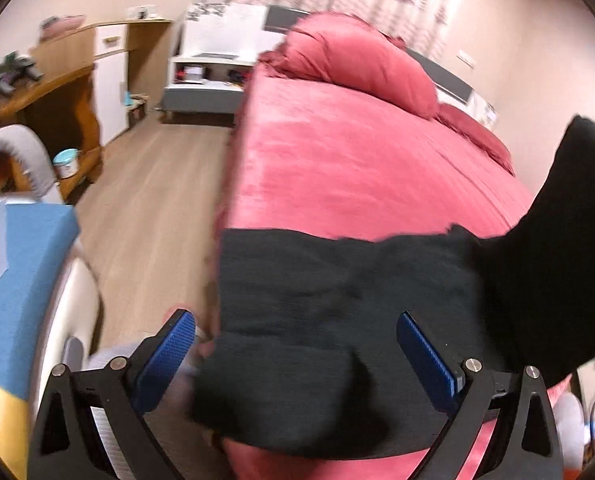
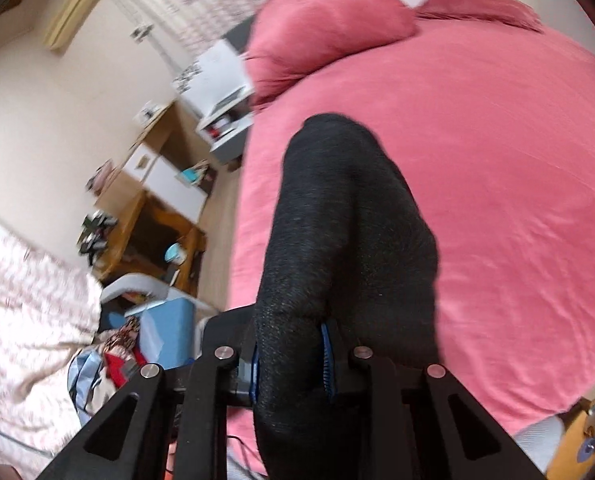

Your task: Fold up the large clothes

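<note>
In the left wrist view the left gripper stands wide, its two blue pads far apart at the lower left and lower right of the frame with nothing pinched between them; the black garment lies across the lower middle, spread on the near corner of the pink bed, one thick fold bulging toward the lens between the pads; a further part of the same cloth rises off the bed at the right edge of the frame, lifted clear of the sheet. In the right wrist view the right gripper is drawn narrow and clamps the black garment; the cloth is bunched between the blue pads at the lower middle and stands up from them as a tall dark column over the centre of the frame, against the pink bed. A large pink pillow rests at the head of the bed, top centre in both views; a wooden desk occupies the upper left of the left view, with wood flooring between it and the bed; a blue box sits at the lower left of the right view, beside a heap of mixed clothes; both views are somewhat blurred.
</note>
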The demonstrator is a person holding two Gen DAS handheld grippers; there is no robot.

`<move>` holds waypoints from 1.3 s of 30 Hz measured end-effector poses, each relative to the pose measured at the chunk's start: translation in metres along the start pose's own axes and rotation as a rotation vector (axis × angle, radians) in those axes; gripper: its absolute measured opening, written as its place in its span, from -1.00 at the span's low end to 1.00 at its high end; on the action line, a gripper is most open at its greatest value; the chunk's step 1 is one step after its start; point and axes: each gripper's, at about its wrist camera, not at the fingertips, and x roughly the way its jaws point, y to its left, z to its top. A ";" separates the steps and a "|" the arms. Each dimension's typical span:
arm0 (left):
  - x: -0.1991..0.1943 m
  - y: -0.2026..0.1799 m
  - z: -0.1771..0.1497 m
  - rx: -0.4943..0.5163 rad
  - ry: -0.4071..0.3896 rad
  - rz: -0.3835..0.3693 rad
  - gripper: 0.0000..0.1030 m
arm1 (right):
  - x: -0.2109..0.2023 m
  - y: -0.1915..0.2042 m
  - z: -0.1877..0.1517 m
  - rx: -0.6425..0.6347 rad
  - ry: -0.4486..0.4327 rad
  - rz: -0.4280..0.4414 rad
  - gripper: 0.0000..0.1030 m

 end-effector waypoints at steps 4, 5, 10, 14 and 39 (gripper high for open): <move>-0.005 0.040 -0.003 -0.089 -0.006 0.012 0.97 | 0.045 0.069 -0.013 -0.061 0.026 0.027 -0.56; -0.005 0.046 -0.003 -0.115 -0.010 0.014 0.97 | 0.059 0.085 -0.017 -0.076 0.032 0.029 -0.56; 0.002 0.095 0.004 -0.308 0.018 0.029 0.97 | 0.148 0.157 -0.053 -0.200 0.045 0.020 -0.94; 0.007 0.125 -0.002 -0.407 0.040 0.061 0.92 | 0.220 0.188 -0.084 -0.321 0.110 0.005 -0.85; 0.026 -0.006 0.025 0.006 0.152 -0.241 0.20 | 0.101 -0.126 -0.170 0.373 -0.012 -0.081 -0.13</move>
